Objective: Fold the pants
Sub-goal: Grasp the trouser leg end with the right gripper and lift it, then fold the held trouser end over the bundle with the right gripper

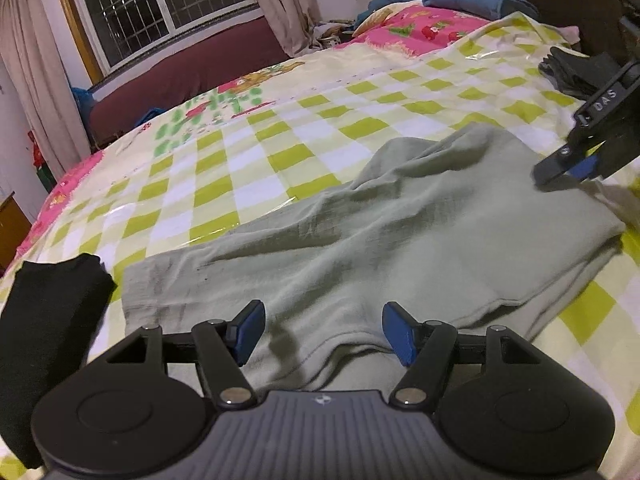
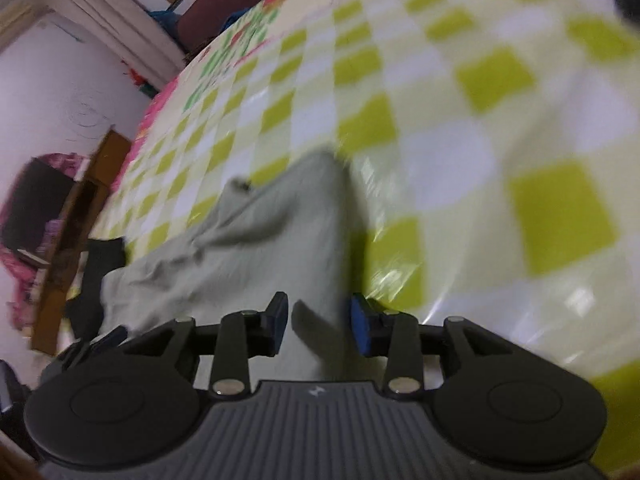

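One checkered bedsheet (image 1: 320, 120) lies below a barred window (image 1: 160, 4).

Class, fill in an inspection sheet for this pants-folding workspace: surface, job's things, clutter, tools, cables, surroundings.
Surface: bed under a green-and-white checked plastic cover.
Job's things: pale green pants, lying rumpled on the cover.
Clutter: black garment beside the pants; dark clothes far right.
Tools: left tool open over the pants' edge; right tool open over the pants.
Cables: nothing seen.
Surroundings: barred window, curtains, blue pillow.
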A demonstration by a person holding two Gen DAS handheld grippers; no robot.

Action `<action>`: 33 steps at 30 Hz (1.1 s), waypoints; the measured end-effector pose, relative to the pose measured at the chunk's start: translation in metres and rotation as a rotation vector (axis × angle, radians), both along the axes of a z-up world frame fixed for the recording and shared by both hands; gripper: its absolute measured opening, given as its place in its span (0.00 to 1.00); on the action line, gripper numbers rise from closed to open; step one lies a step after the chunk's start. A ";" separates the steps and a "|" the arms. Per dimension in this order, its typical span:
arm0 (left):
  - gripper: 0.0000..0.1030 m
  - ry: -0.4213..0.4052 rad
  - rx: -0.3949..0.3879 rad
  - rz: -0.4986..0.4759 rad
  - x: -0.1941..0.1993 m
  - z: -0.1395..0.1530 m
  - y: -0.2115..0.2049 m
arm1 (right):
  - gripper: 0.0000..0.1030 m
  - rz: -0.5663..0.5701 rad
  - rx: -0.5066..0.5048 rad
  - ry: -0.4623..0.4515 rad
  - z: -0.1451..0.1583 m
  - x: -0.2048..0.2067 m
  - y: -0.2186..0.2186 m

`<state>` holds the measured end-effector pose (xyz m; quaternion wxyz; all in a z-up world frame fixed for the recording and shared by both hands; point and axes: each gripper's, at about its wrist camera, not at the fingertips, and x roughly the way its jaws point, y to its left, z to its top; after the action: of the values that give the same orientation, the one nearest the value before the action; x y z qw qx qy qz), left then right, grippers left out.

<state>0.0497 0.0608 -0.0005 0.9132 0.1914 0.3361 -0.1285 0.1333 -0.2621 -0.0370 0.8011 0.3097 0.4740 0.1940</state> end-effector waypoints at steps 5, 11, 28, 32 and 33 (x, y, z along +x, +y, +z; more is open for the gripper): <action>0.76 0.005 0.023 -0.008 -0.005 0.001 -0.001 | 0.27 0.006 0.066 0.003 -0.019 0.008 -0.002; 0.76 0.035 0.010 -0.018 0.001 -0.004 -0.009 | 0.28 -0.012 0.280 0.031 -0.028 0.008 0.005; 0.76 0.072 0.010 -0.282 -0.027 0.013 -0.110 | 0.04 -0.271 0.061 0.001 -0.008 -0.041 -0.119; 0.77 0.021 -0.013 -0.207 -0.005 0.016 -0.118 | 0.11 -0.298 0.071 -0.008 -0.007 -0.040 -0.123; 0.77 0.022 -0.001 -0.183 0.001 0.011 -0.118 | 0.11 -0.300 0.081 -0.003 -0.011 -0.042 -0.126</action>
<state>0.0511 -0.0567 0.0108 0.8939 0.2192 0.3273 -0.2139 0.0908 -0.3883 -0.0475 0.8087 0.4087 0.4129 0.0916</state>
